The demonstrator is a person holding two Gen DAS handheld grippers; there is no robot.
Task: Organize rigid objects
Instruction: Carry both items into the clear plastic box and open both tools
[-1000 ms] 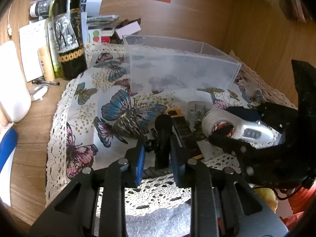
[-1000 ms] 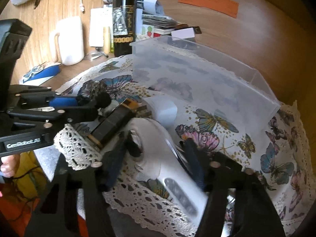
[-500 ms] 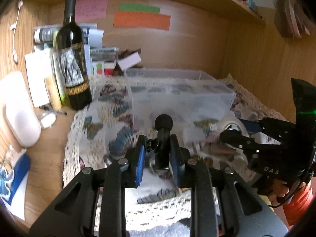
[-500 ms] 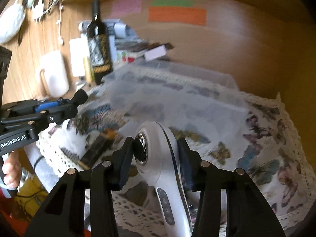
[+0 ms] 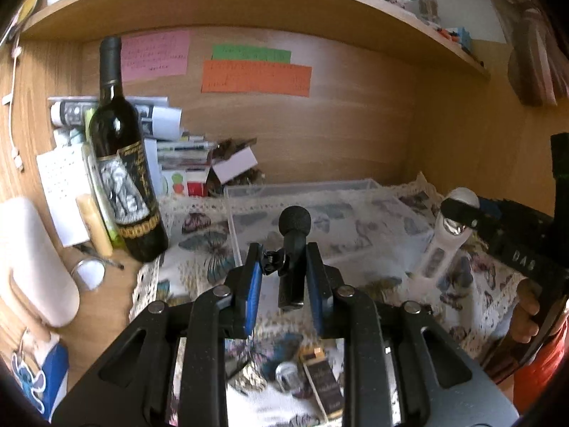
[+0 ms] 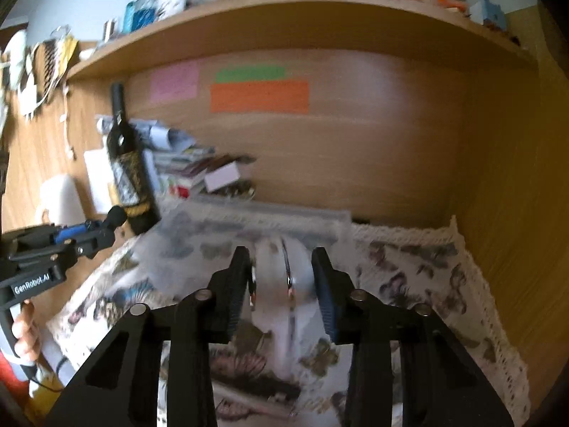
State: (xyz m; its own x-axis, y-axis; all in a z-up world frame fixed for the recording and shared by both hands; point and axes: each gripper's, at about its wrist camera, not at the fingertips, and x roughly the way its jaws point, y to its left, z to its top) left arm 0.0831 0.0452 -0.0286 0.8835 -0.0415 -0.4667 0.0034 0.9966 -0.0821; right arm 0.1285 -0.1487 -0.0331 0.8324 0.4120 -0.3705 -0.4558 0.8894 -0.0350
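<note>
My left gripper [image 5: 284, 270] is shut on a small black microphone [image 5: 293, 238] with a foam head, held upright above the butterfly cloth [image 5: 199, 249]. My right gripper [image 6: 282, 277] is shut on a white handheld device [image 6: 281, 284] with a chrome ring; it also shows in the left wrist view [image 5: 446, 238], lifted at the right. A clear plastic bin [image 5: 320, 210] stands on the cloth ahead of both grippers; it is blurred in the right wrist view [image 6: 249, 227]. The left gripper shows at the left of the right wrist view [image 6: 103, 231].
A dark wine bottle [image 5: 122, 163] stands left of the bin, with papers and boxes [image 5: 185, 163] behind. A white jug [image 5: 32, 259] is far left. A dark box [image 5: 322, 384] and a small round object [image 5: 286, 373] lie on the cloth below. A shelf [image 5: 249, 3] hangs overhead.
Both grippers have risen from the cloth with their objects and tilted up toward the back wall. The bin now sits lower in both views.
</note>
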